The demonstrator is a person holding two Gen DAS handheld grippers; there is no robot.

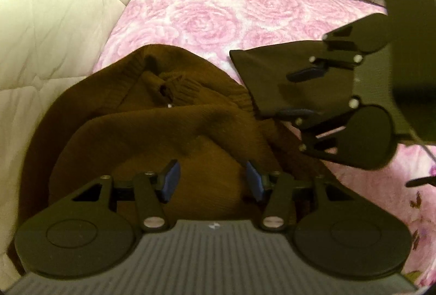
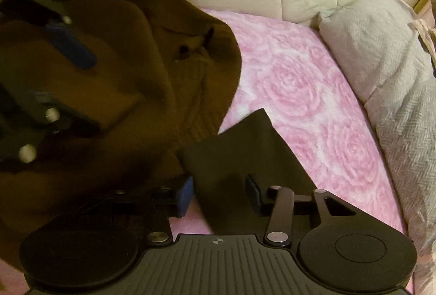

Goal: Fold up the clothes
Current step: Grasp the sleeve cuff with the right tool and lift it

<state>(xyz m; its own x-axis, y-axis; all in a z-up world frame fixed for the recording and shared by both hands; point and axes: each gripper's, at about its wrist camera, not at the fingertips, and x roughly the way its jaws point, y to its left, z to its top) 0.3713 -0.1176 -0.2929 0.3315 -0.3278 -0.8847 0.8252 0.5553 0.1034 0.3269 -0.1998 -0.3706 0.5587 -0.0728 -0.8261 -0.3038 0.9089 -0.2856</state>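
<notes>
Brown ribbed-knit sweater [image 1: 152, 115] lies rumpled on the bed's pink rose-patterned sheet [image 1: 207, 14], a smooth dark folded cloth [image 2: 245, 156] beside it. Left tongs [image 1: 212, 180] gape wide over the knit; right tongs [image 2: 220, 194] wide, straddling the cloth's edge

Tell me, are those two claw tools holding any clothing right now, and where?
Nothing is held: left gripper is open above the brown sweater; right gripper is open over the dark cloth.
</notes>
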